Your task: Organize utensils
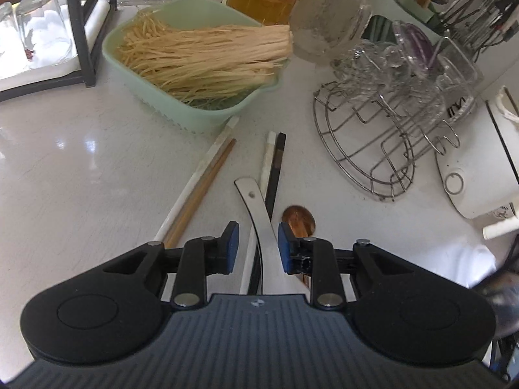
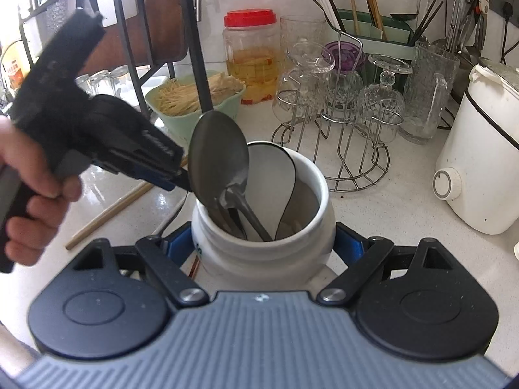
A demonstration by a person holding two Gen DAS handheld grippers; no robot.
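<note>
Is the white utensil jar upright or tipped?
Upright: the white jar stands mouth-up between the right gripper pads, spoons leaning inside.

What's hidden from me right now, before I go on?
- Left wrist view: white spatula blade, hidden under the left hand-held gripper.
- Right wrist view: crock base, hidden behind the right hand-held gripper.
- Left wrist view: wooden spoon handle, behind the finger.

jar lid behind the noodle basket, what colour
Red; the jar lid shows best in the right wrist view.
</note>
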